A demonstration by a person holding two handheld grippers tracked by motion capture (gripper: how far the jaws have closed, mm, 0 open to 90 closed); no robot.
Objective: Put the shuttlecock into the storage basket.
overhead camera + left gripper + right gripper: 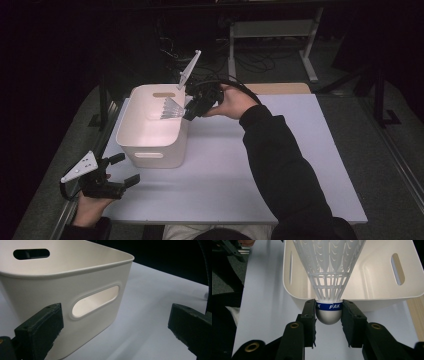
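Observation:
A white plastic shuttlecock [329,272] with a blue band and rounded white cap is held by its cap in my right gripper [329,315], which is shut on it. Its skirt points out over the rim of a white handled bin [152,145]. In the high view my right gripper [192,111] hovers at the bin's right rim with the shuttlecock [171,108] above the opening. My left gripper [124,170] rests open near the table's front left corner, its jaws facing the bin's [62,287] handle slot with nothing between them.
The bin stands on a white table [280,165] with bare surface to its right and front. A wooden board [280,88] lies at the table's far edge. Beyond it are cables and a grey metal frame [272,30] on the dark floor.

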